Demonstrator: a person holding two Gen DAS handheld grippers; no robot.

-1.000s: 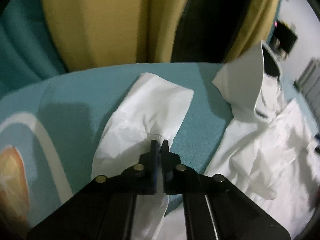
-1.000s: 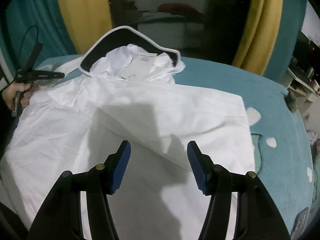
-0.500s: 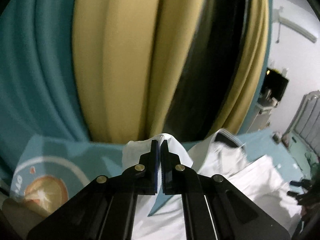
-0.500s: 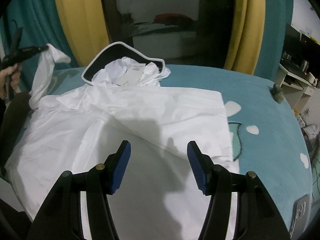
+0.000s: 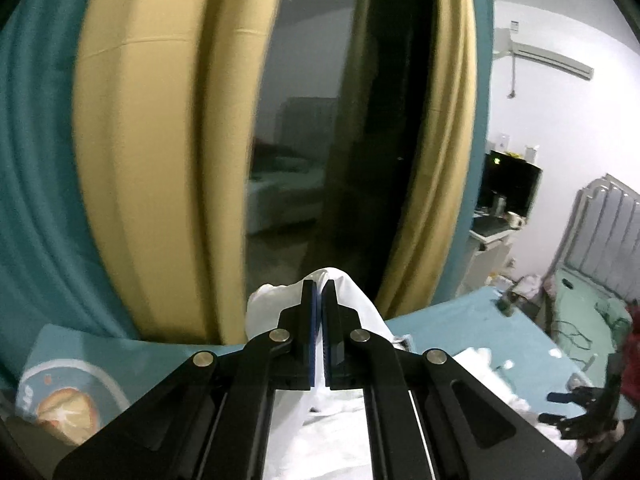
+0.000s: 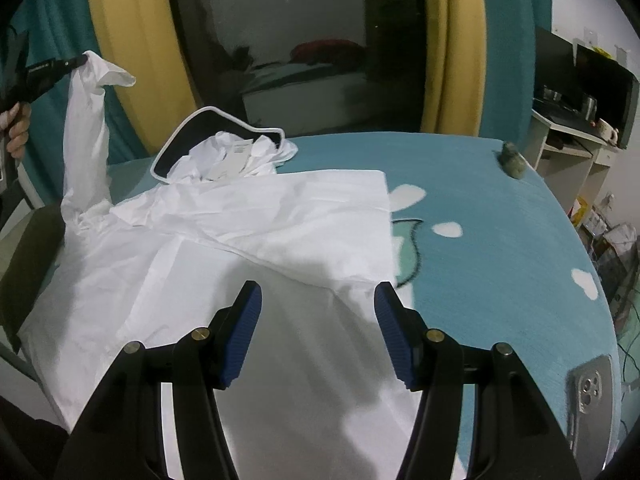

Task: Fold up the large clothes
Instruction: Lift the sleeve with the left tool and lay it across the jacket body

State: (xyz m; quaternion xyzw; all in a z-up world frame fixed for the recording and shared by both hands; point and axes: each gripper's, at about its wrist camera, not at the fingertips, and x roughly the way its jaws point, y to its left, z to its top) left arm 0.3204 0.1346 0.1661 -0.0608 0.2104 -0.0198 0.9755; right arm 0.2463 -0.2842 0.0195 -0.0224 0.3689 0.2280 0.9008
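Free room R of garment, clutter at edges

Bare teal bedspread point(image 6: 500, 216) R of the white garment point(image 6: 240, 264) is open for a pass. Obstacles: phone point(image 6: 592, 388) near R edge, small dark lump point(image 6: 513, 162) at far corner, raised sleeve point(image 6: 86, 128) at L, curtains point(image 6: 120, 40) close behind.

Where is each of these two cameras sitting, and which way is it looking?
Left wrist: on the left gripper, looking along its shut fingers at a lifted white sleeve and the curtains.
Right wrist: on the right gripper, open, looking down over the white garment on the teal bed; a hand shows at far left.
Shared: the sleeve, garment, bed, curtains.
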